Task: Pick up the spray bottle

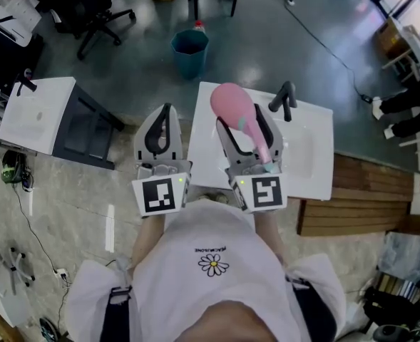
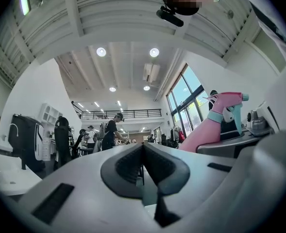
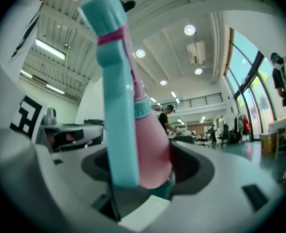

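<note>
The pink spray bottle with a teal trigger head is held up above the white sink unit, its round body pointing away from me. My right gripper is shut on its neck. In the right gripper view the bottle fills the gap between the jaws, with the teal trigger running up in front. My left gripper hangs beside it to the left, shut with nothing in it. In the left gripper view its dark pads meet, and the bottle shows at the right.
A black faucet stands at the back of the sink unit. A blue bin sits on the floor beyond it. A second white sink unit stands at the left, with an office chair behind it. Wooden planks lie at the right.
</note>
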A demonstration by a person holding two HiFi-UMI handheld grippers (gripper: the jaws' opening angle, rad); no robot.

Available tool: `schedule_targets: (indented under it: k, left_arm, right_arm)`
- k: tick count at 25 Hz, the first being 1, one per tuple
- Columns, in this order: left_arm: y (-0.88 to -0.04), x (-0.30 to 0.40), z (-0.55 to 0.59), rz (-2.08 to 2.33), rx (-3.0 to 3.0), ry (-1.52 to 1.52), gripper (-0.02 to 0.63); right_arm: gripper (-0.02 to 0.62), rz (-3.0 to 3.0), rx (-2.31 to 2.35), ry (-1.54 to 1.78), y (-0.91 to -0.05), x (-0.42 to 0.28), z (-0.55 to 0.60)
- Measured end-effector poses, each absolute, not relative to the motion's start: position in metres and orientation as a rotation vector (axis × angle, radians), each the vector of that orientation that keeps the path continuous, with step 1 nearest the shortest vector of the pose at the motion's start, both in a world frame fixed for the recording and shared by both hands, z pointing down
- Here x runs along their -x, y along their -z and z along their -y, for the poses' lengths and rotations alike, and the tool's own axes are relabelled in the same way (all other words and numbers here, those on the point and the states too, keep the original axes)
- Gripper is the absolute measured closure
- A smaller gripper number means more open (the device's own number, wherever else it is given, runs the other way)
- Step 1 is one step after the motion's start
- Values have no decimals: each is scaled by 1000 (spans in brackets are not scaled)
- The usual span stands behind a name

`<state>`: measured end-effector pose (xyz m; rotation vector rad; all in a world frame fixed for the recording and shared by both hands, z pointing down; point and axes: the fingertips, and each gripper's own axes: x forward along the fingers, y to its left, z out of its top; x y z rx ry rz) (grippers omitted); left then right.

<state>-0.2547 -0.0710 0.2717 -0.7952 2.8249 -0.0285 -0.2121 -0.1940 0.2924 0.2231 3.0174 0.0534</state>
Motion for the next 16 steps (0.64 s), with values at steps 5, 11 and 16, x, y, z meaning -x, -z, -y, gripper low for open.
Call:
schedule_targets:
  k: [5, 11, 16]
  left_arm:
    - [-271, 254, 70, -2827, 788, 22, 586]
    - [-276, 256, 70, -2837, 788, 5, 586]
    - [-279, 259, 68, -2840, 786, 16, 586]
  right_arm:
    - [276, -3022, -250, -35, -293, 210, 192]
    - [276, -3040, -255, -33, -297, 211, 194]
    - [276, -3047, -240, -19, -301, 211, 196]
